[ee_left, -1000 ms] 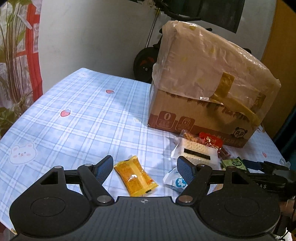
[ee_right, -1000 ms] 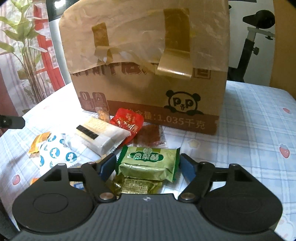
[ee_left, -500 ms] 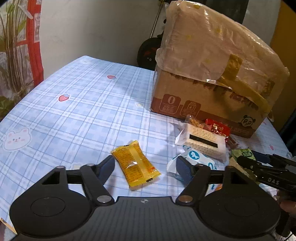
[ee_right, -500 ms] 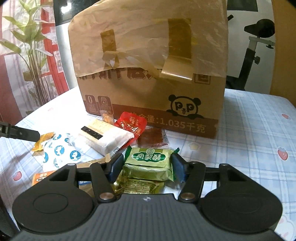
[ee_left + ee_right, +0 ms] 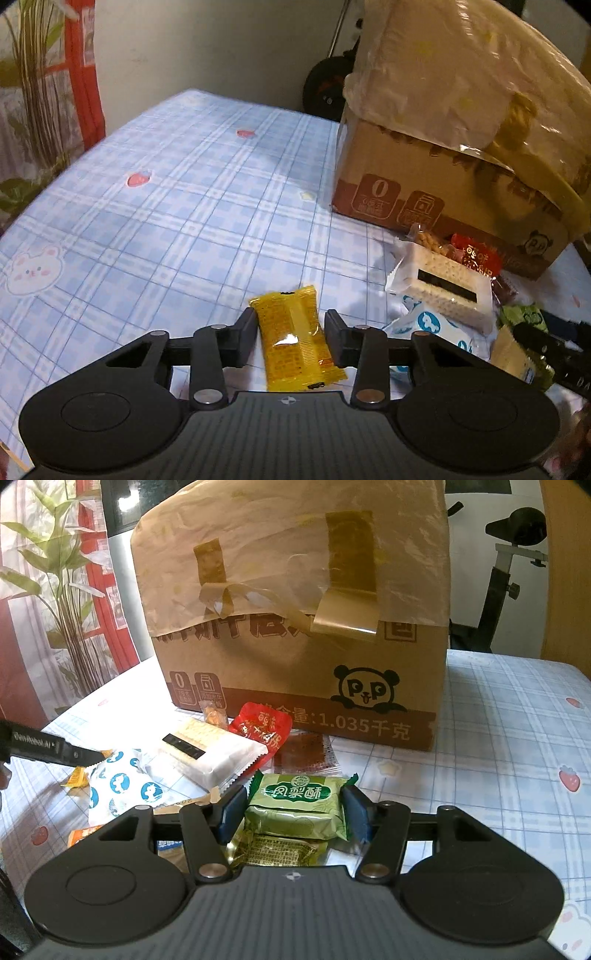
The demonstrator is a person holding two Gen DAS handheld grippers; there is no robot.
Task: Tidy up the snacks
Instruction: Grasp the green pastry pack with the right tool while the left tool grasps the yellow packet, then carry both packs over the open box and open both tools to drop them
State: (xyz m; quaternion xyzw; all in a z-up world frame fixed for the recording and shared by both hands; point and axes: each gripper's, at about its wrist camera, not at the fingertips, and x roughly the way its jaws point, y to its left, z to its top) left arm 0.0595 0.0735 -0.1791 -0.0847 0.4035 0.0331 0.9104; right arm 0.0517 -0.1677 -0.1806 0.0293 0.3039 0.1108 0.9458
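The taped cardboard box (image 5: pixel 295 627) is the landmark on the checked counter (image 5: pixel 166 192), with the snack heap at its foot. Nearest that heap, the green pineapple-cake packet (image 5: pixel 301 806) lies crosswise between the right tool (image 5: pixel 293 814) pads, which press its ends. Further from the box, the yellow snack packet (image 5: pixel 295 338) points its long axis away from the left tool (image 5: pixel 290 330), whose jaws have just been closing and now touch its sides.

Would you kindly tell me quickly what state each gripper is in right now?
Left gripper: jaws have just been closing, now pinching the yellow snack packet.
Right gripper: closed on the green pastry packet.
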